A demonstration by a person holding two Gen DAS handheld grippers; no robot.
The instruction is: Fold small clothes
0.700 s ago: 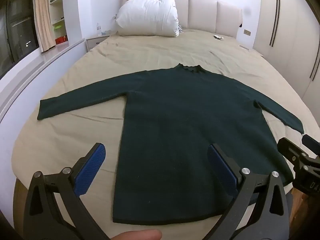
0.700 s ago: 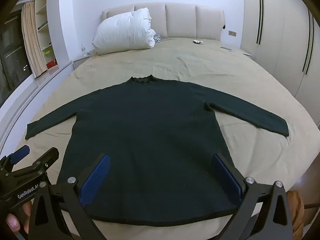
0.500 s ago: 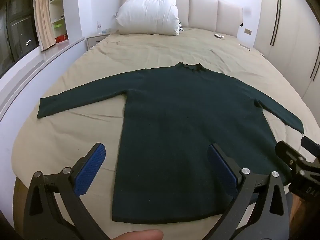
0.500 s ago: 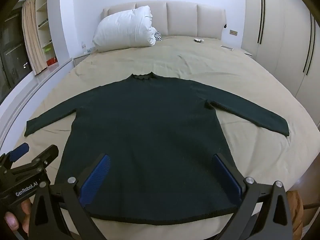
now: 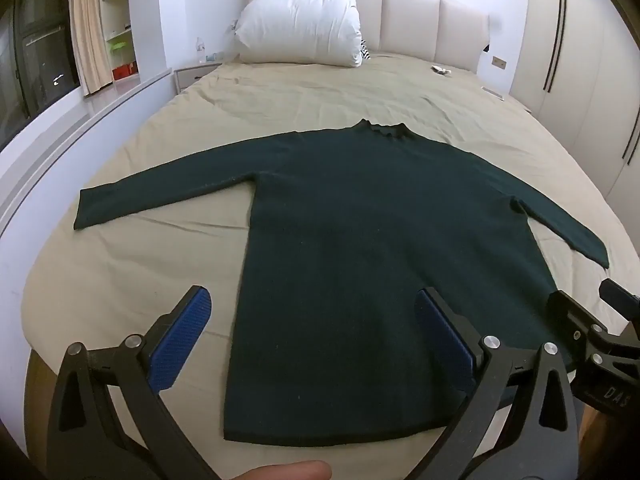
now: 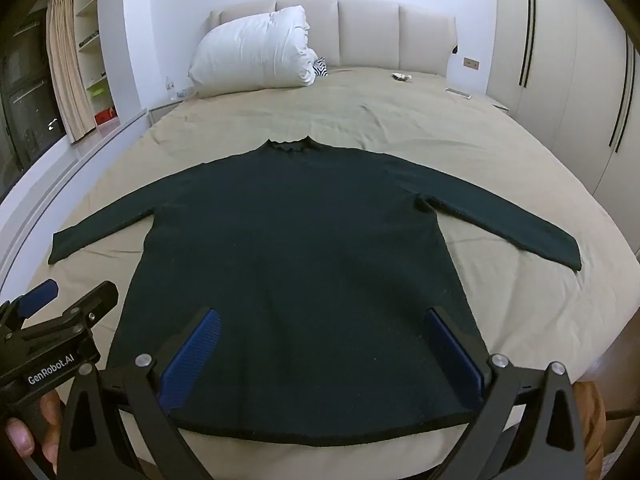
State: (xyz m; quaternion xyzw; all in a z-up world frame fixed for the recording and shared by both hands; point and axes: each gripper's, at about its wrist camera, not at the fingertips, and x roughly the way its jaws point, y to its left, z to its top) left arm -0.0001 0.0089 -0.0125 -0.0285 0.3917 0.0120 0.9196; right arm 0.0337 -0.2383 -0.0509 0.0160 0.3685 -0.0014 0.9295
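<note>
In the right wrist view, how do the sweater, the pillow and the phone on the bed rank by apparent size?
1. dark green sweater, nearest the camera
2. white pillow, farther back, so real size is unsure
3. phone

Sweater [image 5: 384,240] dark green, plain, black-edged hem. Bed [image 5: 120,280] sheet beige/khaki. Pillow [image 5: 300,26] white. Headboard [image 5: 416,20] cream. Small item behind pillow [image 6: 320,67] black-white striped. Left tool [image 5: 312,344] and right tool [image 6: 320,356] black, blue pads. Curtain [image 5: 90,24] tan.
</note>
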